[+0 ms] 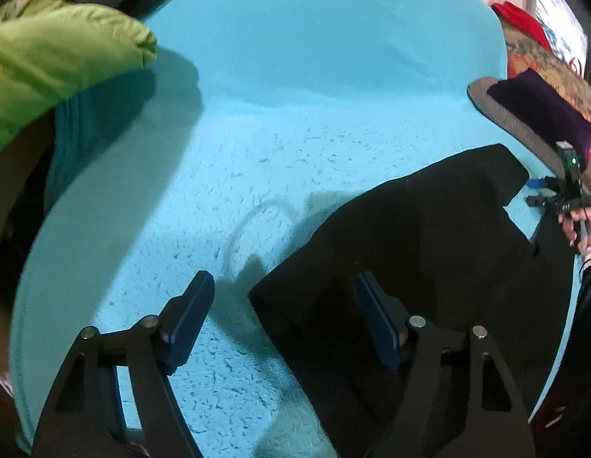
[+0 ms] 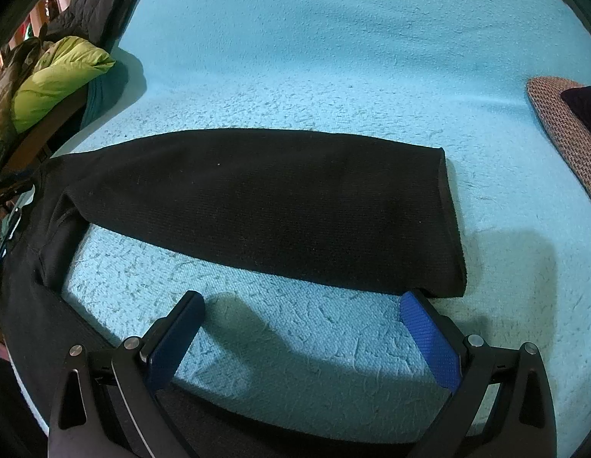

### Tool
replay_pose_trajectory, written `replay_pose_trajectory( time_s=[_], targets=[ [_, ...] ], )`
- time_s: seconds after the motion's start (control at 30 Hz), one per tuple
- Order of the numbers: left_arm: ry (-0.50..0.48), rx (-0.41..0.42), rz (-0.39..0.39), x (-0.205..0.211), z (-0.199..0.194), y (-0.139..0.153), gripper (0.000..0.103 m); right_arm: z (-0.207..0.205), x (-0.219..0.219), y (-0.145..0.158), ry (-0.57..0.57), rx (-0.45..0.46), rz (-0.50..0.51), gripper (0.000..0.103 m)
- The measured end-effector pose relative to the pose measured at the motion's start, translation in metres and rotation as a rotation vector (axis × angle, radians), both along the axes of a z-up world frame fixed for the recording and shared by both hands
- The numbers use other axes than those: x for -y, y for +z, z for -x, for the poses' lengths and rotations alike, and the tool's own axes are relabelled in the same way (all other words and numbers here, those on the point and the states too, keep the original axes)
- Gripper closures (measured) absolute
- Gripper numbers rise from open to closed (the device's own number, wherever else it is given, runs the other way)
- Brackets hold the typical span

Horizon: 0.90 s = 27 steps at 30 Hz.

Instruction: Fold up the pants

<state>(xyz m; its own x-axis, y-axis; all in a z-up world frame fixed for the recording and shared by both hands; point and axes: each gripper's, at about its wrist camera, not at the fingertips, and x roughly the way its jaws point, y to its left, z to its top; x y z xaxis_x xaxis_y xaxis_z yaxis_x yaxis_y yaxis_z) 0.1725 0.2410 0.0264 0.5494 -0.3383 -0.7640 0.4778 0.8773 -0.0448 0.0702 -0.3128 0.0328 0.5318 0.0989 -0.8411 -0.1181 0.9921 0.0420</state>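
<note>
The black pants (image 2: 265,206) lie spread flat on the turquoise blanket (image 2: 333,57), legs apart; no fold is made yet. The left gripper (image 1: 284,316) straddles the waist-end corner, jaws wide, gripping nothing. The right gripper (image 2: 301,332) hovers near the leg hem, jaws wide, empty.

The pants (image 2: 257,206) lie across the blanket (image 2: 333,57), a jacket (image 2: 58,80) behind (far left edge).
</note>
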Motion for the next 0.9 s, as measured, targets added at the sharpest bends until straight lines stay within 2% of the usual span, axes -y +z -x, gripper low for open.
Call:
replay_pose_trajectory(
  time_s=[0.13,0.17,0.2,0.23,0.3,0.37,0.53,0.67,0.77,0.83,0.9],
  targets=[
    [0.008,-0.034,0.030,0.003,-0.005,-0.005,0.028,0.000,0.000,0.000,0.000,0.000,0.001,0.000],
    [0.005,-0.042,0.042,0.004,-0.005,-0.006,0.030,0.000,0.000,0.000,0.000,0.000,0.001,0.000],
    [0.001,-0.053,0.052,0.006,-0.007,-0.007,0.041,0.000,0.000,0.000,0.000,0.000,0.001,0.000],
    [-0.005,-0.068,0.062,0.009,-0.007,-0.007,0.047,0.000,0.000,0.000,0.000,0.001,0.001,0.000],
    [-0.006,-0.084,0.069,0.011,-0.006,-0.007,0.075,0.000,0.000,0.000,0.000,0.001,0.001,0.000],
    [0.010,-0.094,0.063,0.011,-0.006,-0.004,0.089,0.000,0.000,0.000,0.000,0.001,-0.002,0.000],
    [0.033,-0.046,0.042,0.017,0.011,0.018,0.092,0.002,0.007,0.009,-0.017,0.021,-0.043,0.003],
    [0.099,-0.018,0.043,0.022,0.021,0.030,0.092,0.014,0.034,0.043,-0.134,0.139,-0.029,0.003],
    [0.238,0.024,0.070,0.027,0.028,0.041,0.092,0.025,0.071,0.069,-0.283,0.217,-0.045,0.002],
    [0.346,0.047,0.118,0.030,0.037,0.046,0.093,0.028,0.095,0.076,-0.378,0.236,-0.061,0.003],
    [0.422,0.077,0.191,0.037,0.052,0.048,0.093,0.027,0.123,0.083,-0.467,0.245,-0.131,0.011]
  ],
)
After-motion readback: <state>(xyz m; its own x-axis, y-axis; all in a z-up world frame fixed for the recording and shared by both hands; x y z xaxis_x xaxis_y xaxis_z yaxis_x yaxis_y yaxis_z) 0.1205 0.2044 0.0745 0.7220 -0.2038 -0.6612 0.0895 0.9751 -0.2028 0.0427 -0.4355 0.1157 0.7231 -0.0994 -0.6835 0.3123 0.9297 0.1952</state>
